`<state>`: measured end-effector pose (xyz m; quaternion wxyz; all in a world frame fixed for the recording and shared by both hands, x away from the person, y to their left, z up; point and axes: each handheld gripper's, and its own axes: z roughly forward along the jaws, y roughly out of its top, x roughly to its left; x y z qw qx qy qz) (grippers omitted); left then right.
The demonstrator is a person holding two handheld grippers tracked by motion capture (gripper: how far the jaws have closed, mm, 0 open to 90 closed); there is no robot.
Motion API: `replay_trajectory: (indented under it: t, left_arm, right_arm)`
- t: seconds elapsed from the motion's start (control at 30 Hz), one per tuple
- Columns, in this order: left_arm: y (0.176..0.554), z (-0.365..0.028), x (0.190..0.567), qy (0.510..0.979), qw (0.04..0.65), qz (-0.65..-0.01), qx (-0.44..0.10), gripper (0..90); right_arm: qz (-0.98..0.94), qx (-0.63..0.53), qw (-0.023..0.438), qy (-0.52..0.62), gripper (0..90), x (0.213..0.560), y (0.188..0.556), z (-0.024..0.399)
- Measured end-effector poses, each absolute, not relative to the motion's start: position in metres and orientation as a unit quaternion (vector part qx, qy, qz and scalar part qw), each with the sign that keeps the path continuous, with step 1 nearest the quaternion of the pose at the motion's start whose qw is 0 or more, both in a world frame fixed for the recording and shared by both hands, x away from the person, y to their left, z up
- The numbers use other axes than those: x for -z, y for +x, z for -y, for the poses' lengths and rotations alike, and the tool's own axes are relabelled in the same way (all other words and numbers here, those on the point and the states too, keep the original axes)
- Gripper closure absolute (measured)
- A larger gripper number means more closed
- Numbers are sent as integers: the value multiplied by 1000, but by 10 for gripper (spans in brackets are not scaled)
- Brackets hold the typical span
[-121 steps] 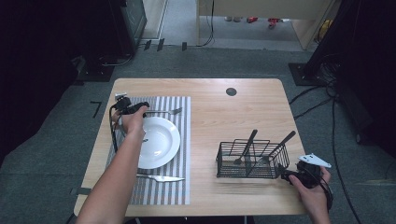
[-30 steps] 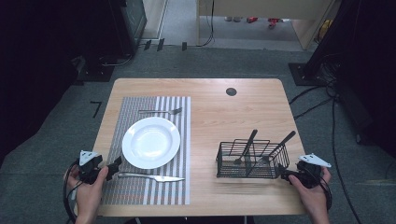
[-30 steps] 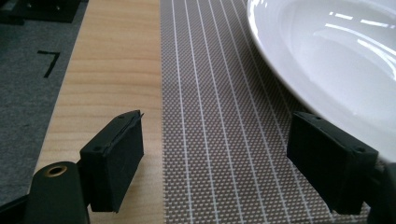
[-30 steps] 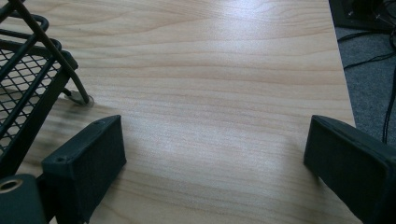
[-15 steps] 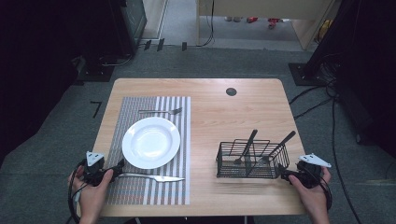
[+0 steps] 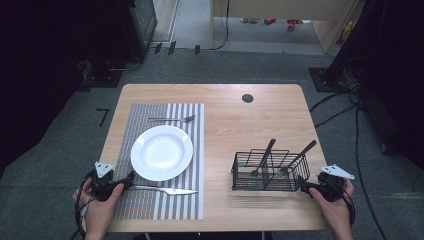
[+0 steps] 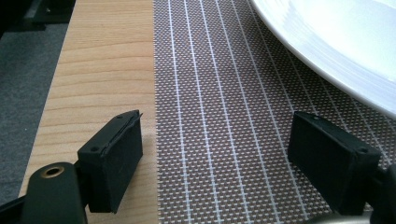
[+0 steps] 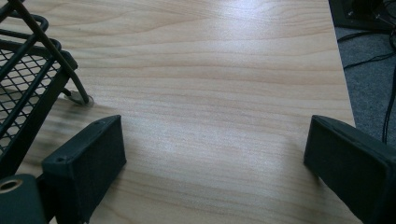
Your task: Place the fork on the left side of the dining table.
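**Place setting nearly laid as both tongs rested at the desk's near edge**

At the front of the desk (image 6: 235, 107), the left tongs (image 6: 122, 186) sat spread wide and empty, straddling the left border of the striped placemat (image 6: 150, 202); in the left gripper view one jaw lay over bare wood and the other over the weave. The knife (image 6: 165, 190) lay flat on the placemat just beyond those tongs, its handle end almost touching them and its blade pointing right. The right tongs (image 6: 306, 186), likewise spread with nothing between the jaws, hovered low over the wood just beside the right end of the black wire caddy (image 6: 270, 170), which held two dark-handled utensils (image 6: 264, 156) leaning upright.

Behind the knife, the white plate (image 6: 161, 152) sat on the placemat, its rim close to the knife. Farther back, the fork (image 6: 172, 119) lay on the far strip of the placemat, near the plate's rim but apart from it.

The nearest risk appeared to be on the left: a careless sweep of the open jaw could nudge the knife's handle, skewing it or sliding it under the plate's rim. On the right, a jaw could catch the caddy's wire frame and drag or tip the light basket, spilling the utensils.
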<state>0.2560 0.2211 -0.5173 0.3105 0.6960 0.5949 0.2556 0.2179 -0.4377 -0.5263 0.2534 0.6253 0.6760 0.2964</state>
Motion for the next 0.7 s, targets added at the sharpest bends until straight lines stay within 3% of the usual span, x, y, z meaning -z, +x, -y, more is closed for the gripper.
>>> replay_trajectory:
  t: [0.7]
  left_arm:
    - [257,-221,518,693,306,-600,-257,155]
  right_arm:
    - [-676,-296,253,625,50,526,218,438]
